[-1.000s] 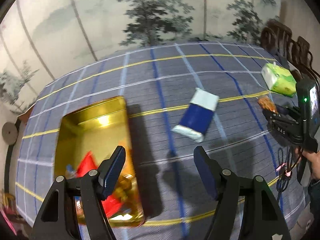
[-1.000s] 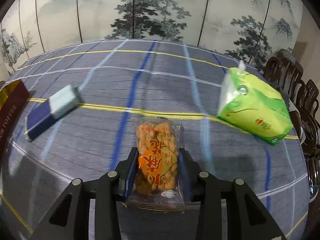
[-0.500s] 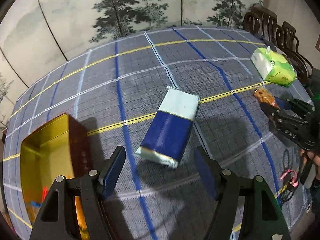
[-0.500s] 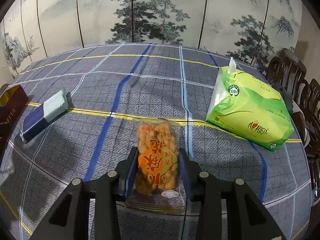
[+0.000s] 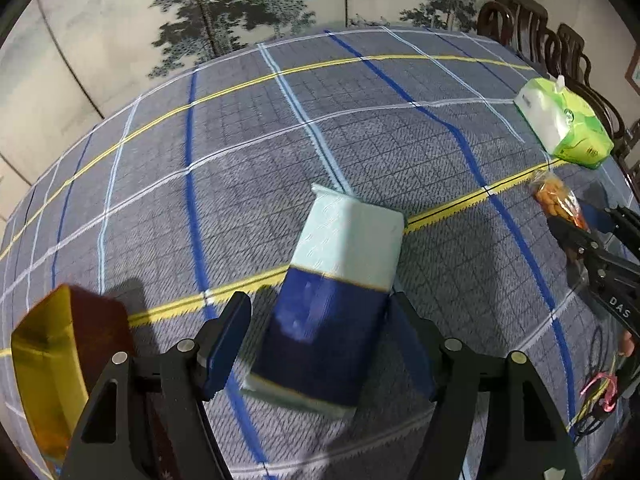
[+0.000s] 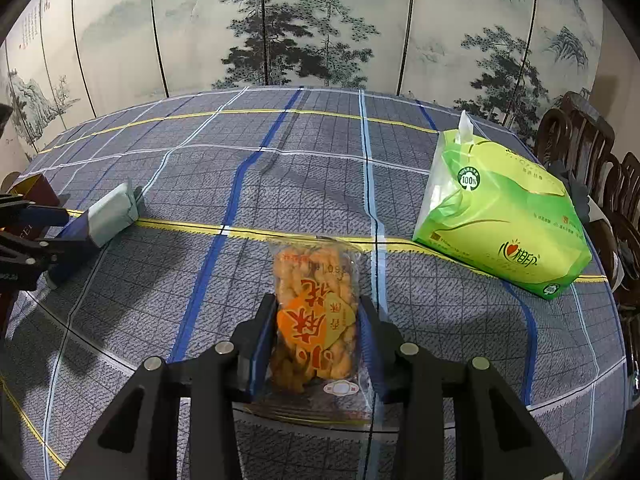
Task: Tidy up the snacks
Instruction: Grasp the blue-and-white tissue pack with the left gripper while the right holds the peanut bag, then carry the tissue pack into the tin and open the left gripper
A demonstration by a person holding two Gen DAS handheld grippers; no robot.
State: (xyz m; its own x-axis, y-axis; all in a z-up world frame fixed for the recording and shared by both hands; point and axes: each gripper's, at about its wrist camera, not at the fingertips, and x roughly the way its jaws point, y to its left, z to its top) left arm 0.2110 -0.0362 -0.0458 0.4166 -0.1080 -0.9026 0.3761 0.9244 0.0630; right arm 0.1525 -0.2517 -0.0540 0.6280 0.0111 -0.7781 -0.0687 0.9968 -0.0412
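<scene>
A blue and pale-green snack packet (image 5: 332, 292) lies flat on the checked tablecloth. My left gripper (image 5: 318, 304) is open and low over it, one finger on each side of its blue end; there is a gap at the left finger. The right wrist view shows the same packet (image 6: 108, 216) at far left with the left gripper (image 6: 44, 236) around it. My right gripper (image 6: 316, 304) is shut on a clear bag of orange fried snacks (image 6: 316, 312), seen small at the right as the snack bag (image 5: 554, 200) in the left wrist view.
A gold tin (image 5: 44, 360) with a dark red outside stands at the lower left, close to my left finger. A green tissue pack (image 6: 500, 216) lies at the right of the table. Dark wooden chairs (image 6: 580, 148) line the right edge. A painted folding screen (image 6: 320, 28) stands behind.
My left gripper has moved away from over the gold tin, rightward and down, and now straddles the blue packet. My right gripper has kept its hold on the orange snack bag.
</scene>
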